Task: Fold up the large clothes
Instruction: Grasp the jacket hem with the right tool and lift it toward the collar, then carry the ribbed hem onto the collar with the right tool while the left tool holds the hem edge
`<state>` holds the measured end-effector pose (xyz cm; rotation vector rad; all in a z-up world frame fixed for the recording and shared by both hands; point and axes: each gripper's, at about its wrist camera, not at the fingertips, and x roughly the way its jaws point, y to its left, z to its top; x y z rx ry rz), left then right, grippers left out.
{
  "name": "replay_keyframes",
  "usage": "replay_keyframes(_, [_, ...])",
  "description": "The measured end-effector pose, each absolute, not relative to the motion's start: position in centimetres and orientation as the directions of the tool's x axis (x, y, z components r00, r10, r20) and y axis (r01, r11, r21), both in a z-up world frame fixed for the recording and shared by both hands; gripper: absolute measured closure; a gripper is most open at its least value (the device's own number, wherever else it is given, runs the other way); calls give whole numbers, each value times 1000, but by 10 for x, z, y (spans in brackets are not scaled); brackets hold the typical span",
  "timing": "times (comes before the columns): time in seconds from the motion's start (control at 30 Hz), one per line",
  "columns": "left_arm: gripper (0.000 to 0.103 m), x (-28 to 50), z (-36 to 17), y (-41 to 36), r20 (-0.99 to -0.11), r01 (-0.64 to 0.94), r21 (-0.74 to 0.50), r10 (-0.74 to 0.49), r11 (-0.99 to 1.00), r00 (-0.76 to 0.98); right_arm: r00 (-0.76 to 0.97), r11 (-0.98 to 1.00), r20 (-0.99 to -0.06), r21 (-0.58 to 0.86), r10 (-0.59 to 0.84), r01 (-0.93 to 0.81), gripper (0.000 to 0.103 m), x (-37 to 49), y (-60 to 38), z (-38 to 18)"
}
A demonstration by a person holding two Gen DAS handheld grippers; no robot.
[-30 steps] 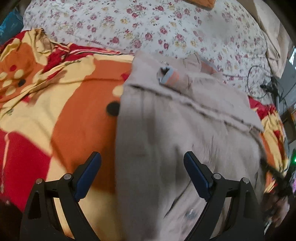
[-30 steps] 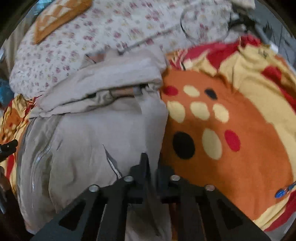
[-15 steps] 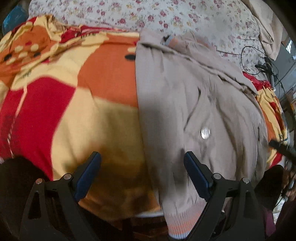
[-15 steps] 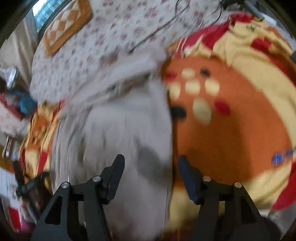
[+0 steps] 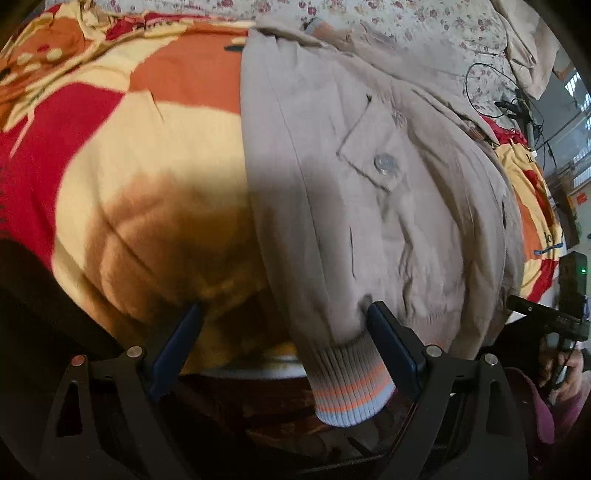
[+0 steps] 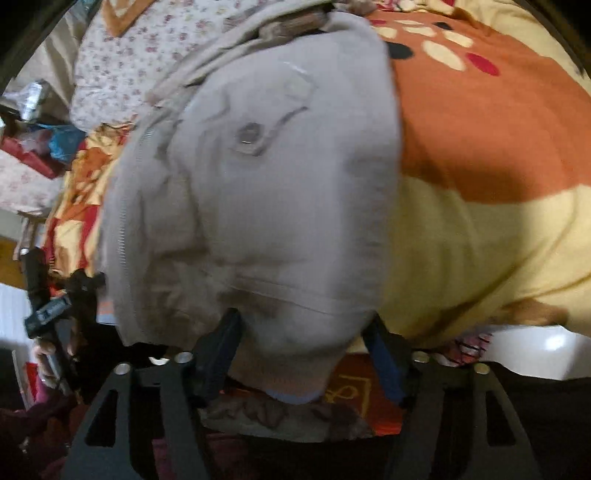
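A beige jacket point(image 5: 369, 192) lies lengthwise on a red, orange and yellow blanket point(image 5: 147, 166), its sleeves folded in. Its ribbed hem with orange and blue stripes point(image 5: 351, 387) hangs over the near bed edge. My left gripper point(image 5: 284, 350) is open, its jaws to either side of the jacket's left hem corner without touching it. In the right wrist view the jacket point(image 6: 266, 192) fills the middle. My right gripper point(image 6: 306, 354) is open around the jacket's right hem corner.
A floral sheet point(image 5: 424, 22) covers the far part of the bed, with a black cable point(image 5: 480, 85) on it. The other gripper shows at the view edges point(image 5: 554, 317) point(image 6: 48, 310). Clutter lies beside the bed at left point(image 6: 33, 147).
Both grippers have pulled back from over the jacket to its near hem at the bed edge. The right gripper, shut a second ago, has opened.
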<state>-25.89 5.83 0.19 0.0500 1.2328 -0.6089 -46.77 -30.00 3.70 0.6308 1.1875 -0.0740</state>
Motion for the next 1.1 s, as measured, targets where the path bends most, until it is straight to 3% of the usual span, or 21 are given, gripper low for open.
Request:
replay_keyframes(0.27, [12,-263,-14,54,-887,432,-374,-452,821,92,337,824,-875,456,346,337,31,-454,-278,25])
replay_keyframes(0.33, [12,-261,-17,55,-886,410,-392,-458,823,72,322,799,-874,470,363,375,44,-452,-280,16])
replay_keyframes(0.37, [14,-262,-16,56,-883,408,-398,-464,822,73,318,790,-873,475,369,388,57,-454,-281,14])
replay_keyframes(0.43, [39,-263,-9,57,-880,428,-393,-468,814,83,337,799,-868,478,365,365,80,-457,-279,21])
replay_keyframes(0.47, [64,-264,-6,56,-880,444,-383,-465,810,90,348,806,-864,480,365,346,86,-458,-277,26])
replay_keyframes(0.5, [80,-266,-2,56,-879,464,-374,-467,803,100,366,817,-858,481,362,320,88,-460,-273,33])
replay_keyframes(0.57, [89,-272,13,56,-867,508,-350,-477,787,142,417,833,-843,476,340,283,90,-464,-268,48])
replay_keyframes(0.87, [93,-275,89,83,-763,519,-378,-576,766,293,614,817,-726,533,309,219,92,-491,-268,113])
replay_keyframes(1.1, [93,-268,106,82,-719,522,-413,-619,746,316,663,781,-664,596,345,190,92,-478,-267,133])
